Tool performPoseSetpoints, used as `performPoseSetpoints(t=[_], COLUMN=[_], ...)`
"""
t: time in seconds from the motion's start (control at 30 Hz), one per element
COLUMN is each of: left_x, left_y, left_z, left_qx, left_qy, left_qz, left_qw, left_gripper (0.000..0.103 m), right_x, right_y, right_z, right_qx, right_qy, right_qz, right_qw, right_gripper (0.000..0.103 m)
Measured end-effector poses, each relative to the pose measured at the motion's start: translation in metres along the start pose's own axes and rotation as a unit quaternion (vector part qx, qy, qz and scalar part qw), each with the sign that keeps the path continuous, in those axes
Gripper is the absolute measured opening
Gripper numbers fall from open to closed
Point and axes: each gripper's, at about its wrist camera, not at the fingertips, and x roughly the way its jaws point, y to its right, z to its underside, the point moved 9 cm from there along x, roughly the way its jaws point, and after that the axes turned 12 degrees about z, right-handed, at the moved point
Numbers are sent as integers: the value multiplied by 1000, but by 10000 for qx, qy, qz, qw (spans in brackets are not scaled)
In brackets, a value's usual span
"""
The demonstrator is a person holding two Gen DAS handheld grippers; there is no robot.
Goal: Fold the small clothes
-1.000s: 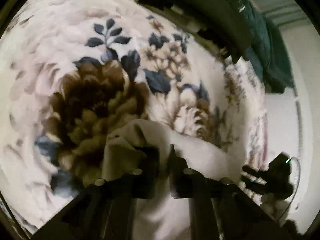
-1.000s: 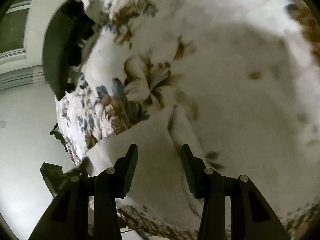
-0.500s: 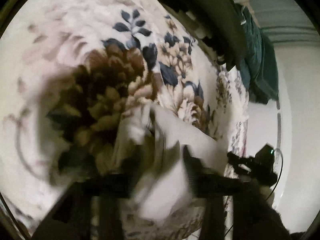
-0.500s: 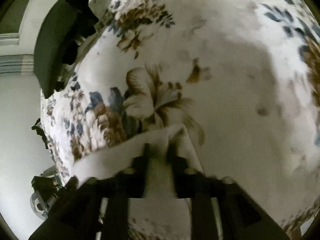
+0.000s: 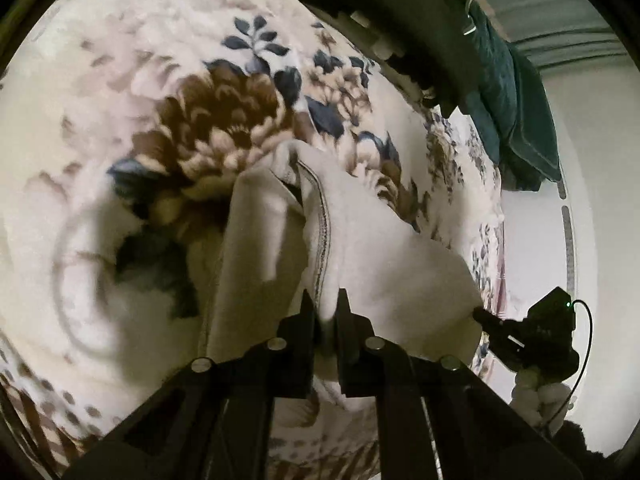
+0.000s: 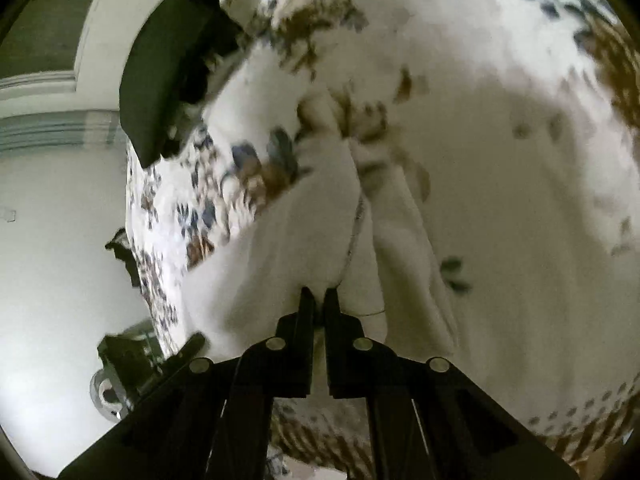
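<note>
A small cream-white garment (image 5: 360, 248) with a stitched seam hangs lifted over a floral blanket (image 5: 160, 100). My left gripper (image 5: 325, 300) is shut on its near edge beside the seam. My right gripper (image 6: 319, 298) is shut on the same garment (image 6: 304, 216) at another point on its near edge. The cloth drapes away from both grippers toward the blanket (image 6: 500, 160), its far part resting there. The right gripper also shows in the left wrist view (image 5: 480, 314) at the garment's right corner. The left gripper shows in the right wrist view (image 6: 196, 342) at lower left.
A dark flat object (image 5: 400, 20) lies at the blanket's far edge, also in the right wrist view (image 6: 160, 72). A dark green cloth (image 5: 516, 92) lies behind it. A pale wall (image 6: 52, 260) borders the bed.
Both grippers have closed on the garment's near edge and lifted it off the blanket. One second ago the right gripper was open above the cloth.
</note>
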Motion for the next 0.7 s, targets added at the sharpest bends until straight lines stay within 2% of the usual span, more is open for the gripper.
performPoseSetpoints(t=[0.07, 0.13, 0.17, 0.2, 0.23, 0.27, 0.3, 0.37, 0.47, 0.5, 0.53, 0.6, 0.63, 0.67, 0.7], left_x=[1, 6, 7, 6, 3, -1, -7, -15, -24, -22, -18, 1, 11, 24, 35], left_y=[-7, -15, -19, -22, -25, -25, -22, -19, 7, 19, 28, 41, 38, 30, 19], left_z=[2, 7, 9, 10, 9, 8, 3, -8, -37, -44, -50, -59, -61, -63, -65], left_qx=[-65, -198, -269, -348, -398, -400, -371, -305, -19, 92, 182, 297, 286, 264, 260], left_qy=[-45, -250, -308, -352, -360, -317, -210, -27, 440, 545, 577, 519, 467, 380, 309], left_qz=[-21, -28, -29, -41, -168, -200, -168, -344, -354, -238, -105, 100, 91, -8, -188], left_qw=[10000, 9995, 9992, 9988, 9984, 9985, 9989, 9989, 9984, 9982, 9981, 9982, 9985, 9989, 9990], left_gripper=[7, 11, 12, 20, 33, 33, 34, 37, 38, 40, 47, 49, 49, 49, 49], right_x=[9, 24, 31, 34, 32, 27, 22, 11, -12, -19, -20, -10, -3, 9, 23], right_y=[11, 24, 30, 37, 40, 42, 43, 43, 29, 16, 4, -23, -29, -30, -26], right_z=[-4, -1, 3, 7, 8, 8, 6, 1, -20, -28, -33, -40, -45, -50, -56], right_qx=[-124, -213, -219, -225, -241, -246, -221, -124, 73, 103, 132, 283, 415, 565, 706], right_qy=[-59, -402, -612, -738, -743, -692, -601, -405, 123, 325, 373, 83, -4, -51, -29], right_qz=[334, 612, 779, 951, 1018, 1082, 1096, 1033, 645, 303, -108, -1094, -1419, -1564, -1415], right_qw=[9993, 9971, 9948, 9925, 9917, 9914, 9919, 9937, 9978, 9990, 9992, 9936, 9890, 9861, 9874], right_gripper=[5, 5, 15, 30, 39, 52, 53, 53, 53, 53, 53, 53, 53, 53, 53])
